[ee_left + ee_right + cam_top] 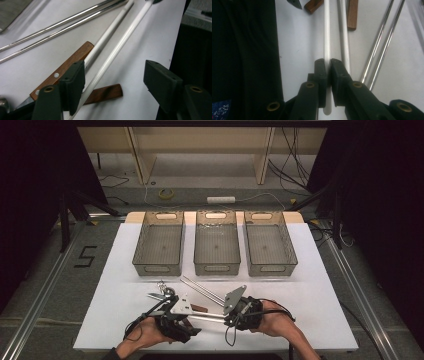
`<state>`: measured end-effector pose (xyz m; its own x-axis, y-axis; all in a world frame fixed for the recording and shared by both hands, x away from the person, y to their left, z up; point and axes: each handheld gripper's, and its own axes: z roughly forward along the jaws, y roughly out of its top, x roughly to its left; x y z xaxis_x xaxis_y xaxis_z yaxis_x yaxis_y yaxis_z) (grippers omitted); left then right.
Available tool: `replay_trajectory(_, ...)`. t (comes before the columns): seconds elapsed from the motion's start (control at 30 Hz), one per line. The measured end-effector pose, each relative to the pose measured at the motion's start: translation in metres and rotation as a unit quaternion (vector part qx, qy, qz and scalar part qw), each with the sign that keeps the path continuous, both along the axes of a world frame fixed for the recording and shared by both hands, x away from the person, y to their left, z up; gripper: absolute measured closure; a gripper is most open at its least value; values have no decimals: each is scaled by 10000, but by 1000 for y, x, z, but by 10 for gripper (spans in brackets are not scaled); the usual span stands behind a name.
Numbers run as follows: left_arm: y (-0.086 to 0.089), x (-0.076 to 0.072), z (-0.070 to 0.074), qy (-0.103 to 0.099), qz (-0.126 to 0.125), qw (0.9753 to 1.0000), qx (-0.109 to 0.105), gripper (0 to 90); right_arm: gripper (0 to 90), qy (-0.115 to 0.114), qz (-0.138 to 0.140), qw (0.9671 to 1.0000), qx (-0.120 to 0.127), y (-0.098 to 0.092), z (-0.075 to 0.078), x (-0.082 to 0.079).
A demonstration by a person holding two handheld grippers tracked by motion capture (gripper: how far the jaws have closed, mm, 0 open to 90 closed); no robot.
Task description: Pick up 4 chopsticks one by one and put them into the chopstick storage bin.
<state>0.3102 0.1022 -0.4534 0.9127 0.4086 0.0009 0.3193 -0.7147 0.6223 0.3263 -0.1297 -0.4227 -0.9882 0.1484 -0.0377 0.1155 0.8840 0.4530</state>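
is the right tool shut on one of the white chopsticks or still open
Shut. In the right gripper view the right tool has both jaws pressed against one white chopstick; the second white chopstick lies free beside it.

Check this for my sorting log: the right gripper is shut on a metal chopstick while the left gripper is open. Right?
Not quite. The right gripper view shows the right gripper shut on a white chopstick, not a metal one. The left gripper is open, as stated.

Three mesh bins (216, 249) side by side; tape roll (166, 193) on floor.
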Motion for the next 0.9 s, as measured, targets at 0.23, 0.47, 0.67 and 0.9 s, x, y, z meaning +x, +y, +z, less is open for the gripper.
replay_trajectory(0.23,-3,0,-1,-68,-103,9998,147,477,846,31,116,9999,-11,2,3,-3)
replay_trajectory(0.47,-5,-3,0,-137,-333,9988,336,610,846,48,223,9997,-22,4,4,-6)
replay_trajectory(0.67,-8,-6,0,-321,-497,9969,524,738,845,59,318,9995,-15,5,5,-7)
replay_trajectory(0.9,-9,-13,7,-356,-872,9930,713,820,800,-79,355,9991,213,1,5,-3)
